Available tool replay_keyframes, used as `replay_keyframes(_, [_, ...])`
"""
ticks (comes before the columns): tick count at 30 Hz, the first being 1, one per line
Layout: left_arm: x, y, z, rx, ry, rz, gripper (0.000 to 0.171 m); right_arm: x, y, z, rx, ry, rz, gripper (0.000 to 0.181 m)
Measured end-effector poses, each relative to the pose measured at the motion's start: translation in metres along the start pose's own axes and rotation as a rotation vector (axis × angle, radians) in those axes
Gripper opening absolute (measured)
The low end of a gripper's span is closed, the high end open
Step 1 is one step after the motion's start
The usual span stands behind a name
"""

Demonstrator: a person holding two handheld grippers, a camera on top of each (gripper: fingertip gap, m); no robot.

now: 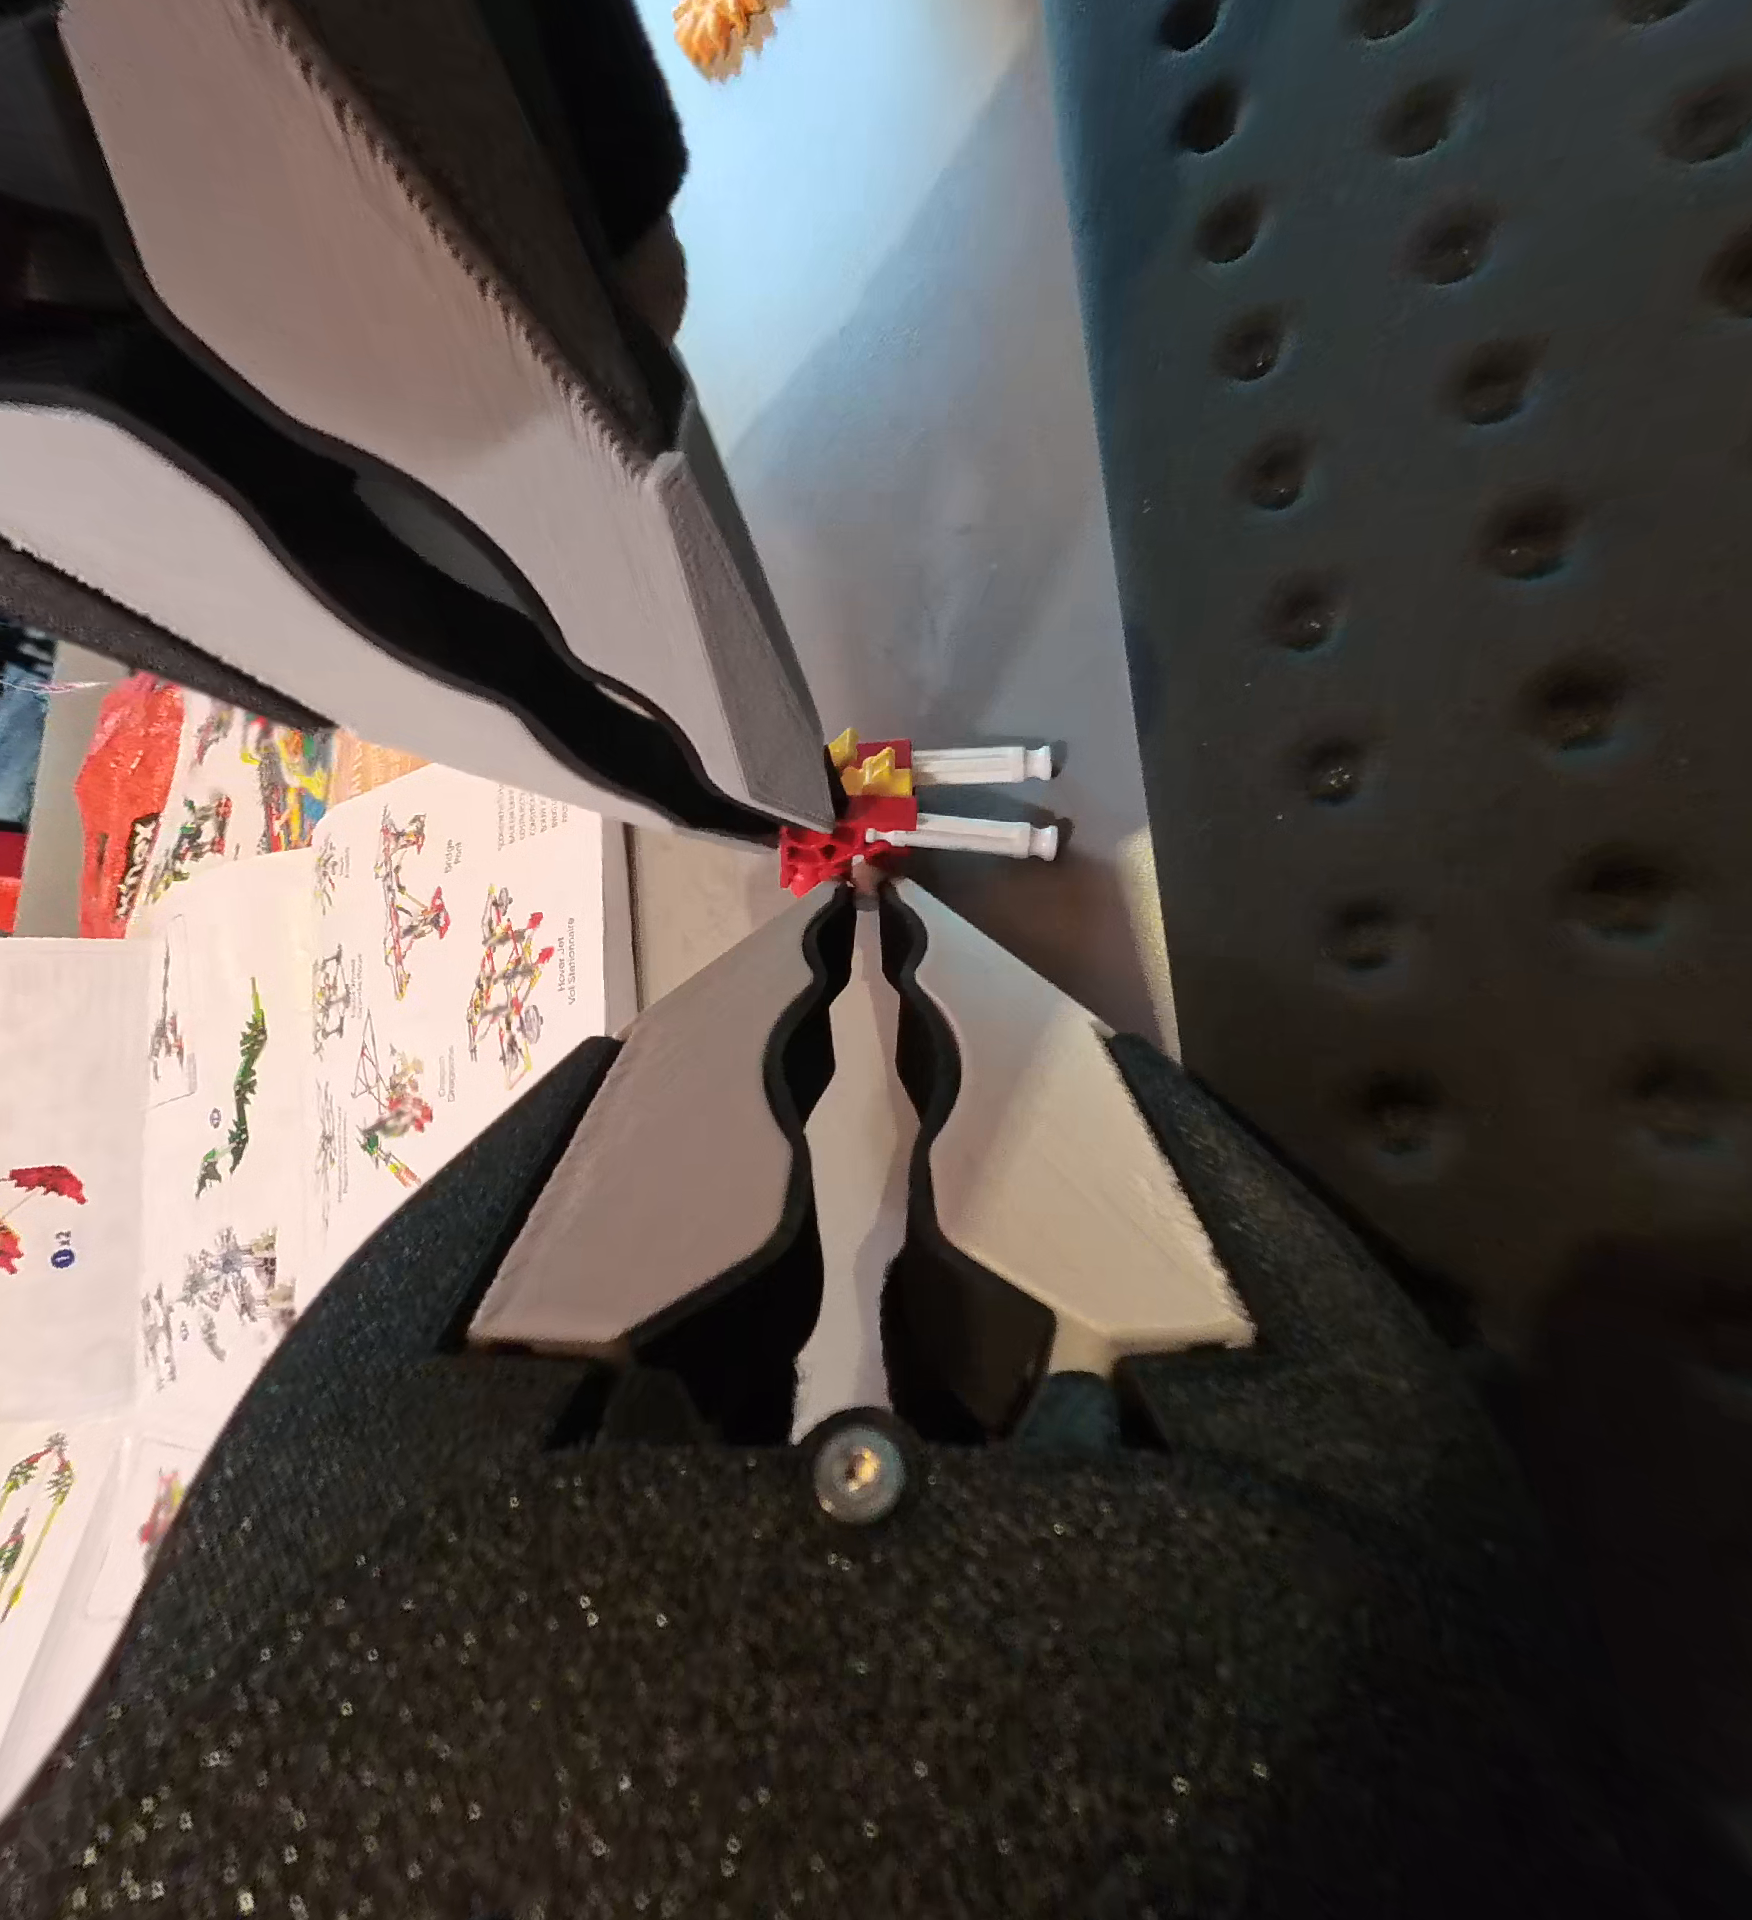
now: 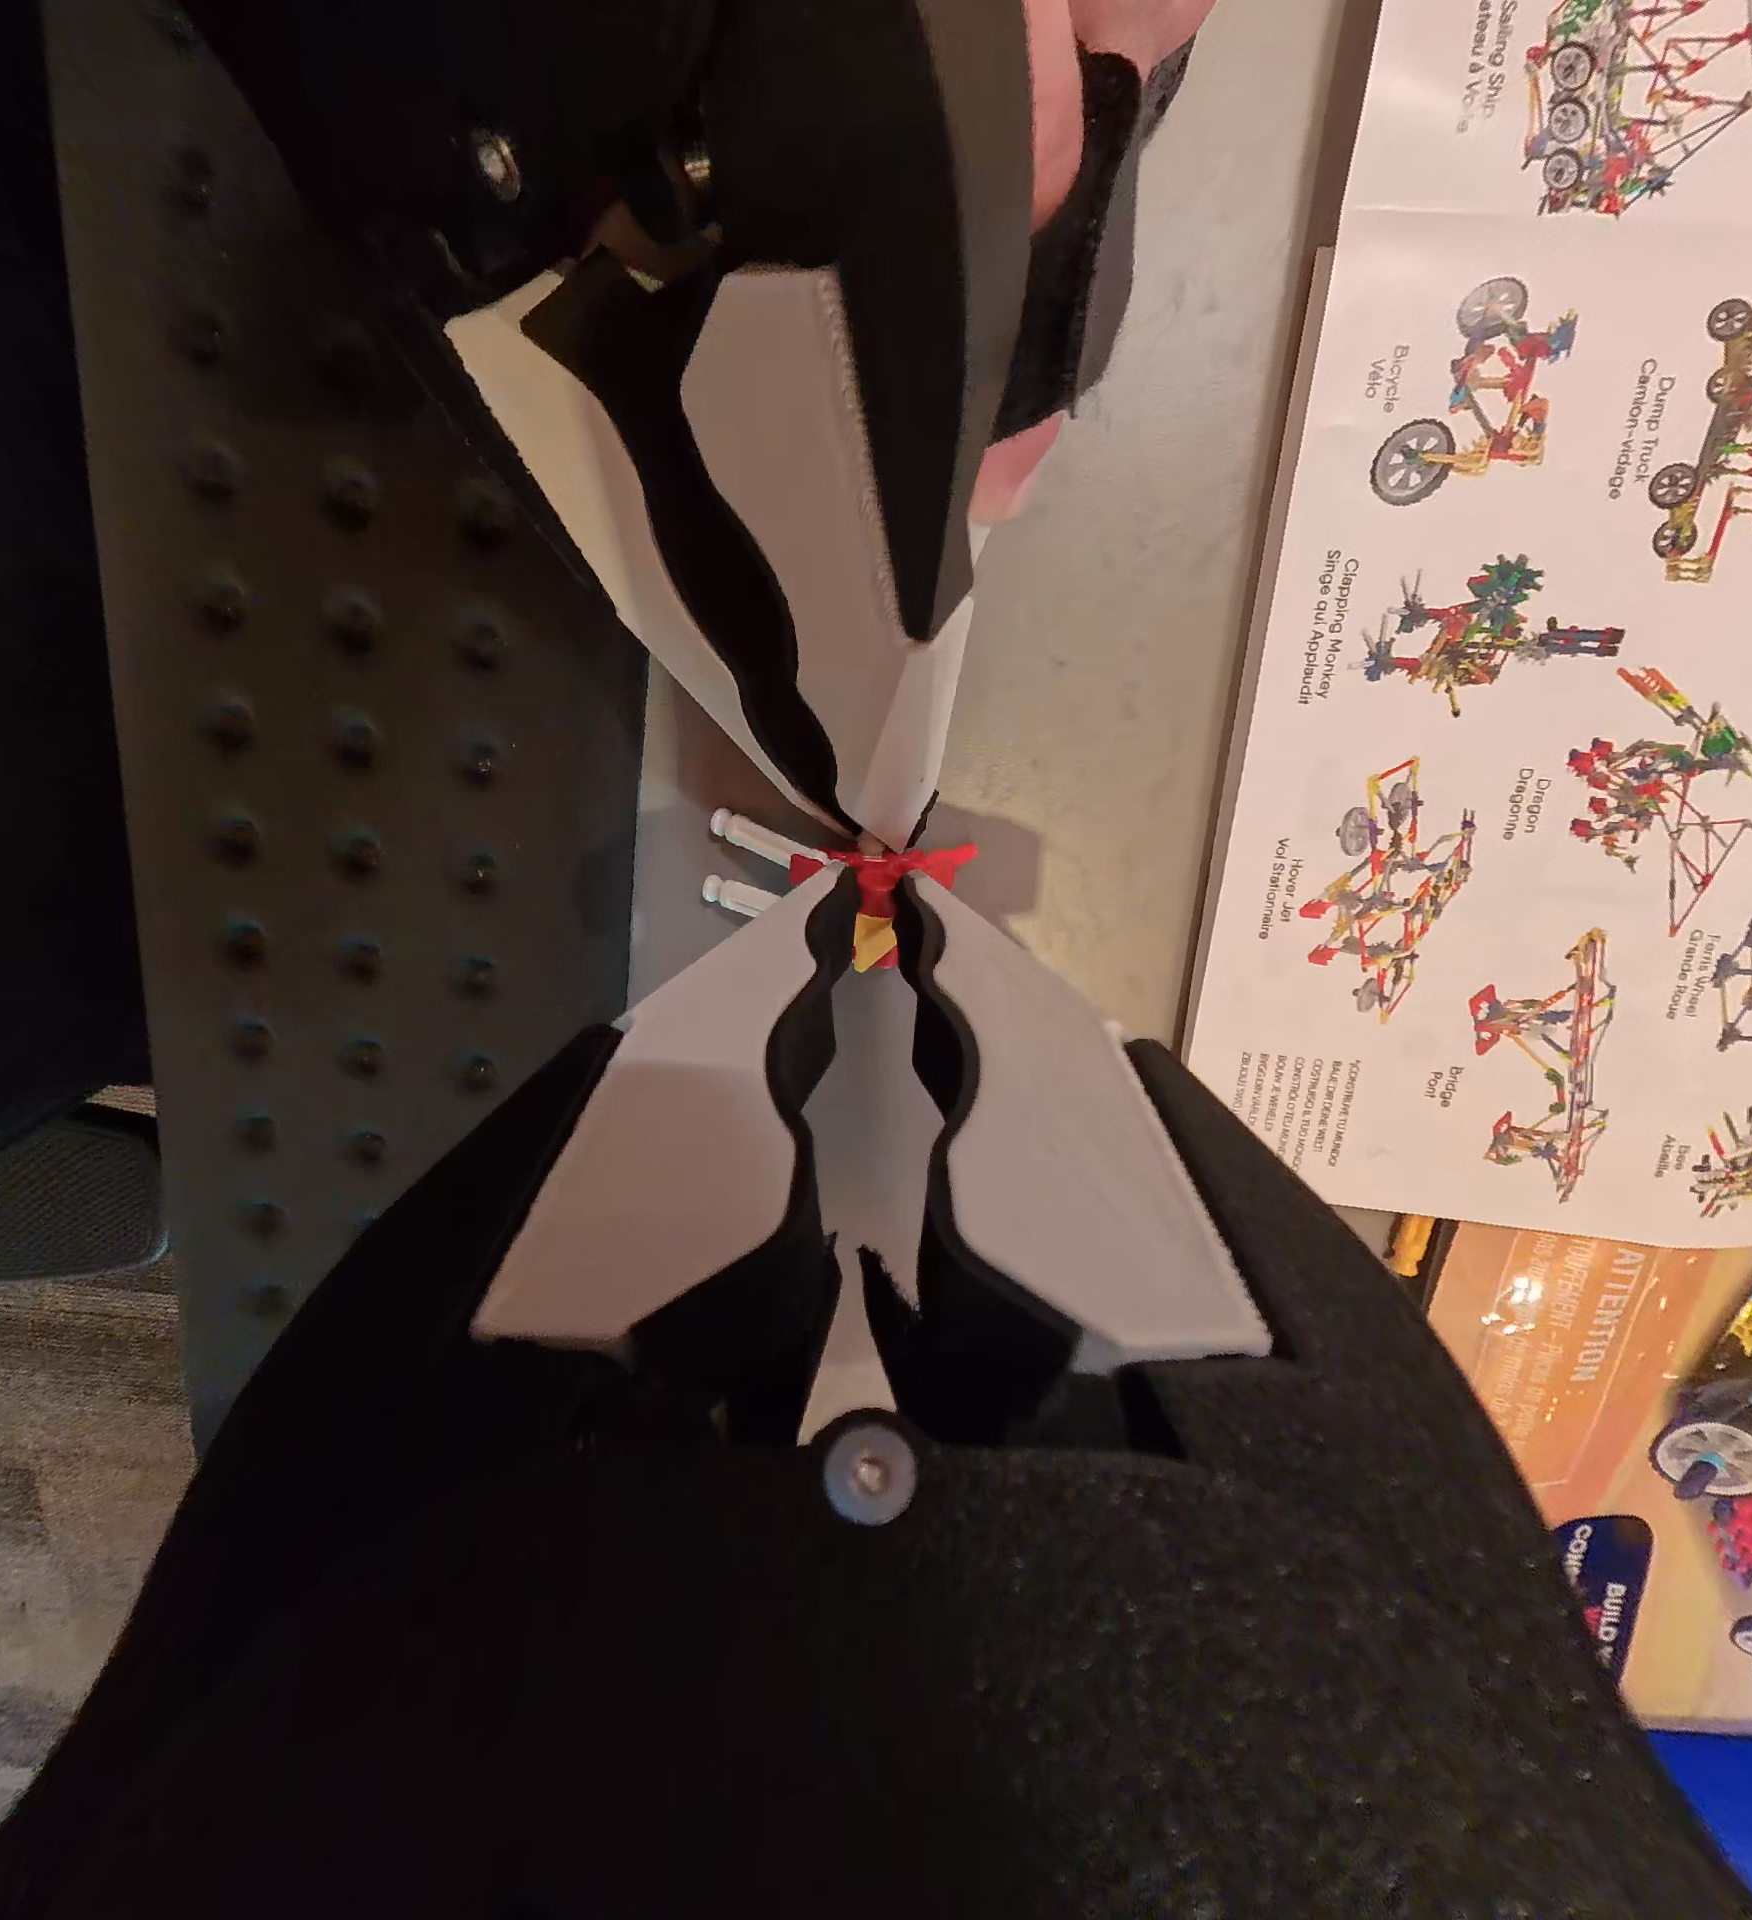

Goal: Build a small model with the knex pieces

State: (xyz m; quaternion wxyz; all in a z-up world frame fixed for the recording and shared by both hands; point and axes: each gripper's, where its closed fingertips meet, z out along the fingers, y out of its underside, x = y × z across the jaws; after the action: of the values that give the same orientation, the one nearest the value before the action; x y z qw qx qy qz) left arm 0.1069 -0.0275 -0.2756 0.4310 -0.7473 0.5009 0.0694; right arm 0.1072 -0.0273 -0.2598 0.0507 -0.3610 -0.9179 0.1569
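A small toy assembly of red and yellow connectors with two white rods sticking out is held between both grippers just above a grey table. My left gripper is shut on its lower end, by the red connector. The right gripper comes in from the upper left and meets the assembly tip to tip. In the right wrist view, my right gripper is shut on a red and yellow piece. The left gripper pinches from above, and the white rods point left.
A dark panel with rows of holes stands close beside the assembly and also shows in the right wrist view. A folded picture sheet of models and a colourful toy box lie on the table. A hand holds the left gripper. The tips of both grippers are at nearly the same place.
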Motion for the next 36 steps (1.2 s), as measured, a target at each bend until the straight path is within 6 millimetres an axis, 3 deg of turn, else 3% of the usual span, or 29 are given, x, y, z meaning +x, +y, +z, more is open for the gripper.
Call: replay_keyframes(36, [-0.0051, -0.0041, 0.0034, -0.049, -0.077, 0.054, 0.000, 0.0000, -0.0002, 0.0012, -0.035, -0.061, 0.008, 0.009])
